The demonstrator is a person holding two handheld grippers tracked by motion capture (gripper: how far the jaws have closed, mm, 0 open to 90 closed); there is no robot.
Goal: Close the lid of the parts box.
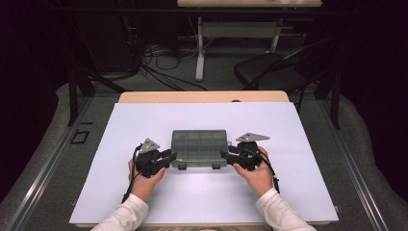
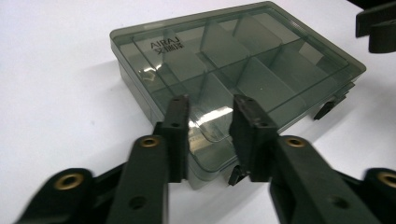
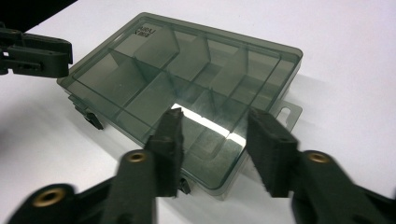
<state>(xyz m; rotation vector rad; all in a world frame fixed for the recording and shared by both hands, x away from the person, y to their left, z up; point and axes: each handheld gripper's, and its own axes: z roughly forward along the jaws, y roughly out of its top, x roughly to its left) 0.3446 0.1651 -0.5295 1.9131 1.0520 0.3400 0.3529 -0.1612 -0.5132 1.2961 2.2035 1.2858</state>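
We read "AIRAJ" on the lid of the smoky clear organizer box (image 2: 233, 79), near one corner, with a smaller line of characters beneath it that we cannot make out.

The high view looks forward and down from above the person's side, far enough back to take in the whole white worktop (image 1: 144, 202), with the floor and a chair (image 1: 269, 67) toward 12 o'clock. The left gripper view sits low and close behind the left tongs (image 2: 210, 135), facing the smoky compartment box (image 2: 261, 70) from its near left corner. The right gripper view rides equally close behind the right tongs (image 3: 219, 149), facing the box's near right corner. All three views share the box; each gripper view also catches the opposite tongs at an upper corner.
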